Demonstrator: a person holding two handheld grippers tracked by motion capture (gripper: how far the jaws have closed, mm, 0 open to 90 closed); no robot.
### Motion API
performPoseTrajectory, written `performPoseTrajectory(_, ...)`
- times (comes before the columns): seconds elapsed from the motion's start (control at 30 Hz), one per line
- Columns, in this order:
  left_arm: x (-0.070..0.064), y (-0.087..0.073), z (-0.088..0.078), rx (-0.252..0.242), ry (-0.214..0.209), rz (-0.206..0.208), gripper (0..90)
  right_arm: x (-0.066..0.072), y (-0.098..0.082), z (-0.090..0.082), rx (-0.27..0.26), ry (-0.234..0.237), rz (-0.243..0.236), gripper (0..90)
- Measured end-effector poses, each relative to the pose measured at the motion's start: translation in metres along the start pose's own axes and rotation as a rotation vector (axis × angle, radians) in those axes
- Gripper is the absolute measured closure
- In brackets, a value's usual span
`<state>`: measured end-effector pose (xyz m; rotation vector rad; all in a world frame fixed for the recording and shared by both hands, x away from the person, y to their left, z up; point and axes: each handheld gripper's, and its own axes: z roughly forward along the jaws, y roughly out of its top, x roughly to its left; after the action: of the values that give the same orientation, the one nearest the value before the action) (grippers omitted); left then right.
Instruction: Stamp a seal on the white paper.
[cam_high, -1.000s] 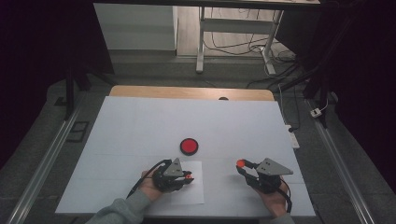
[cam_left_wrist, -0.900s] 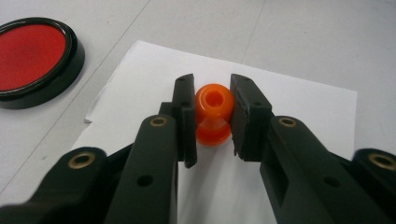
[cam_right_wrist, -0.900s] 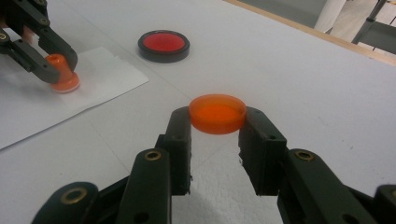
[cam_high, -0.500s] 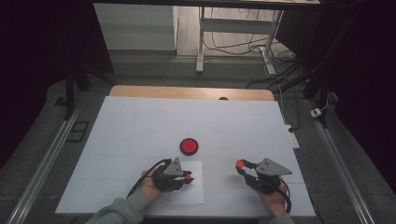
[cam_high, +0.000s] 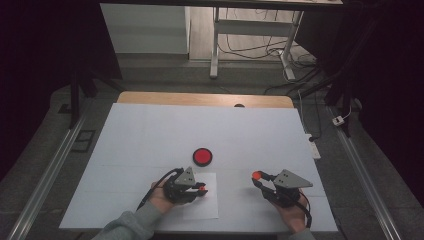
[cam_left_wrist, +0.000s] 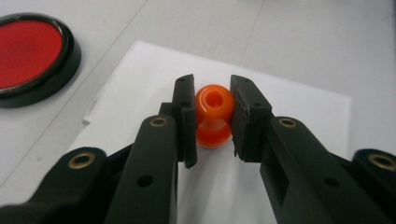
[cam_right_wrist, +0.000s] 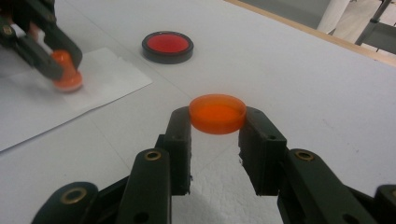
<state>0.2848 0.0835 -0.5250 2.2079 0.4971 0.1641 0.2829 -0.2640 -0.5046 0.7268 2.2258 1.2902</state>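
While the white bench (cam_high: 150, 130) carries a paper sheet (cam_high: 202, 205), the right gripper (cam_right_wrist: 217, 122) clamps a flat orange disc (cam_right_wrist: 217, 113) above it; the left gripper (cam_left_wrist: 212, 114) pinches a glossy orange knob (cam_left_wrist: 213, 114) standing on the sheet.

Orange knobbed stamp (cam_left_wrist: 213, 114) upright on white paper sheet (cam_left_wrist: 299, 112), flat orange round cap (cam_right_wrist: 217, 113) held level above table
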Motion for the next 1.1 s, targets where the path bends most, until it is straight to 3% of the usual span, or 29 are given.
performPoseTrajectory(0.13, 0.005, 0.007, -0.013, -0.072, 0.016, -0.029, 72.7, 0.0, 0.001, 0.0, -0.001, 0.002, -0.001, 64.9)
performPoseTrajectory(0.7, 0.016, 0.014, -0.032, -0.134, 0.01, -0.132, 72.7, 0.0, 0.0, 0.0, -0.002, 0.004, -0.002, 64.9)
performPoseTrajectory(1.1, 0.022, 0.025, -0.052, -0.204, 0.013, -0.173, 72.7, 0.001, 0.001, 0.001, -0.005, 0.004, -0.001, 64.9)
